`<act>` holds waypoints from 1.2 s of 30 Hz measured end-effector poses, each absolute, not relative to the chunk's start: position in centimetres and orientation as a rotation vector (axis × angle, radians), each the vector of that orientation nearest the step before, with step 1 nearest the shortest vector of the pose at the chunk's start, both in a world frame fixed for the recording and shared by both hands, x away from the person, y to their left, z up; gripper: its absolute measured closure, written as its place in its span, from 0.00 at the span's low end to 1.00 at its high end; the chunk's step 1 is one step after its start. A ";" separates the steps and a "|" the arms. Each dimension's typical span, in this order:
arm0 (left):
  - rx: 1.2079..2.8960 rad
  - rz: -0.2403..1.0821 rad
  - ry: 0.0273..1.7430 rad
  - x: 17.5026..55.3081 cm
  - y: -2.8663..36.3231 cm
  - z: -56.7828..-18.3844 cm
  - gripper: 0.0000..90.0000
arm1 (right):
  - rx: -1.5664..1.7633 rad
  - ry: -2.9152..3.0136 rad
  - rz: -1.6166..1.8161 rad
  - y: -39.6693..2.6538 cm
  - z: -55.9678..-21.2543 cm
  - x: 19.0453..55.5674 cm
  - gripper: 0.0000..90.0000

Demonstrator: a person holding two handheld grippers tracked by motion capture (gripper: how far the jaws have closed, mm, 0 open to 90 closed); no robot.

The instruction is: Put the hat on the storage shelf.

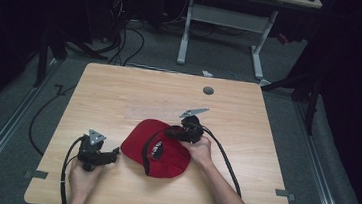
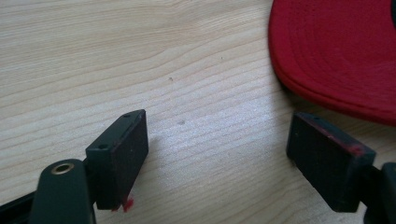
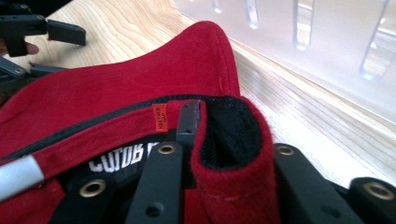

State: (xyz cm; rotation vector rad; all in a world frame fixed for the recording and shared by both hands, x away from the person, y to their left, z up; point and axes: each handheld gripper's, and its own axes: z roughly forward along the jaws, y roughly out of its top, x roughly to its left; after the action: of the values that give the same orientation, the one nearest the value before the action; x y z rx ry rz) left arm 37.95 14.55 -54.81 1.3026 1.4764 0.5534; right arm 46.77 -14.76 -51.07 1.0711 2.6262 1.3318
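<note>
A folded edge of the red fabric baseball cap (image 3: 140, 88) is pinched between the jaws of the right gripper (image 3: 224, 140), apparently so that the crown can be lifted or turned. The cap lies near the middle of the pale wooden table (image 1: 119, 91). The left gripper (image 2: 217, 154) is held just beside the brim, jaws spread and empty, seemingly ready to assist.

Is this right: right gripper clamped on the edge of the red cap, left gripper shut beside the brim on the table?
Not quite. The left gripper is open: the left gripper view shows its jaws wide apart over bare table, next to the brim. The rest holds: the right gripper is clamped on a fold of the red cap.
</note>
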 end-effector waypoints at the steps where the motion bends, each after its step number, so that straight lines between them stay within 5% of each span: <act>1: 1.301 0.553 1.477 38.0 14.5 -54.8 0.23 | 1.072 2.623 1.341 -14.7 -51.1 46.7 0.86; 25: 1.317 0.499 1.460 37.9 14.2 -54.5 0.28 | 1.117 2.519 1.326 -19.8 -46.5 43.5 0.90; 36: 1.341 0.390 1.300 36.7 11.5 -52.8 0.30 | 1.215 2.421 1.326 -23.3 -46.2 42.7 0.90</act>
State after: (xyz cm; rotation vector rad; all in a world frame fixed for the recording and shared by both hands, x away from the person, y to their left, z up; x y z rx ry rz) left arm 36.65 11.45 -52.83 1.3406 1.3000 0.3895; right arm 42.67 -23.31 -46.15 1.2146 2.4207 1.3262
